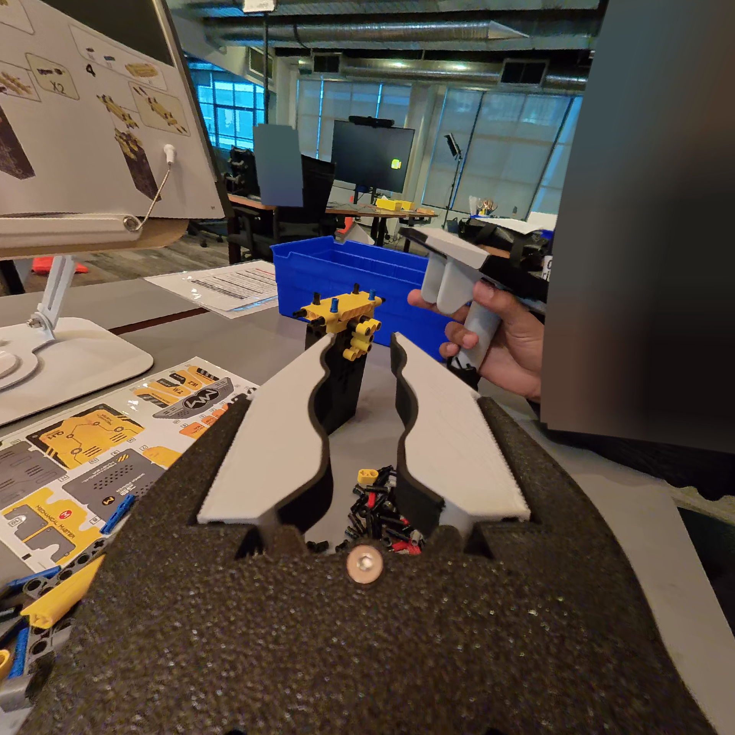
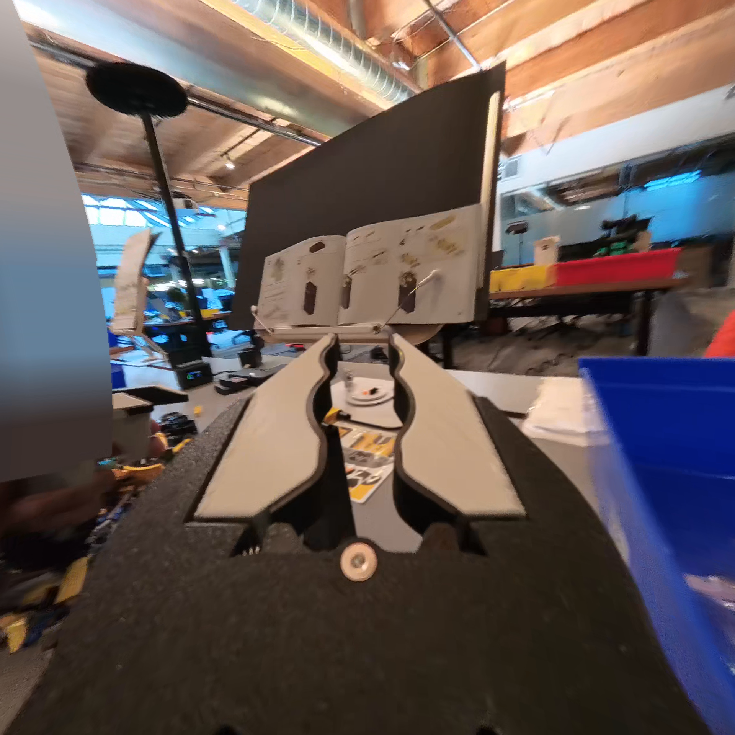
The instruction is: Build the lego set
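Left wrist view, near to far. The left claw [image 1: 362, 338] is spread, with nothing between its fingers. On the grey bench [image 1: 222, 338], low between the fingers, lies a heap of small pins [image 1: 378, 513], black and red, too many and too tangled to count; one yellow connector [image 1: 368, 475] lies at its far edge. A loose pile of beams [image 1: 43, 600], yellow, blue and grey, sits at lower left beside a sticker sheet [image 1: 99, 445].

Just past the fingertips stands one black block [image 1: 338, 389], long axis upright, its near face partly hidden by the left finger. It touches neither finger visibly. One yellow assembly [image 1: 346, 314] caps it, long axis running left to right and slightly away. Five pins stand up from or out of it: two blue, three black. A short yellow beam hangs at its right end.

Behind it sits one blue bin [image 1: 350, 270]. A hand [image 1: 501, 342] at right centre holds the right claw's handle. A booklet [image 1: 91, 119] on a white stand [image 1: 59, 350] fills the upper left.

Right wrist view, blurred. The right claw [image 2: 364, 342] is spread and holds nothing. The sticker sheet [image 2: 366, 461] shows between its fingers; the booklet [image 2: 370, 278] stands beyond, the bin [image 2: 668, 457] at right.
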Tool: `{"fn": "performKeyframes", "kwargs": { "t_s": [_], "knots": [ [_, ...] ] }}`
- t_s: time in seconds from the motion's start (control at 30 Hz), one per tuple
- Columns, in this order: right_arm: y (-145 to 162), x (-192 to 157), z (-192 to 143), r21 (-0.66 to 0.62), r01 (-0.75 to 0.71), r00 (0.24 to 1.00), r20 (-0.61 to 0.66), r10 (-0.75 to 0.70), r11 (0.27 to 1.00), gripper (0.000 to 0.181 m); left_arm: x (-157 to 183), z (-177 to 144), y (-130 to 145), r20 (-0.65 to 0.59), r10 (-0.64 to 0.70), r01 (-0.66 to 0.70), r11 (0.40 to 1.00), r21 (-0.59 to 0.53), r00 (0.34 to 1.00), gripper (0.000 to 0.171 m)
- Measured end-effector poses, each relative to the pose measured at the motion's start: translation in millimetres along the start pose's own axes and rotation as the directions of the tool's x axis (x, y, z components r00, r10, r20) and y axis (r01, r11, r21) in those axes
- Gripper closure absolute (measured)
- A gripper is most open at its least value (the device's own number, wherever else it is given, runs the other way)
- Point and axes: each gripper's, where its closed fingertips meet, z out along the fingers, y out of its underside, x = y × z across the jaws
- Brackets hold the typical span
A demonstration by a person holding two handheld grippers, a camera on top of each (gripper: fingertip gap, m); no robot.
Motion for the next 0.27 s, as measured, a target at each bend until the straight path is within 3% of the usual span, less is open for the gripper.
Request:
{"fn": "performKeyframes", "kwargs": {
  "t_s": [0.27],
  "knots": [
    [8.3,-3.5,2.6,-0.081,-0.022,0.999,0.022,0.024,0.996,0.155,-6.2,-0.2,3.0,0.013,-0.017,0.017,1.000,-0.012,1.000,0.146]
  ]
}}
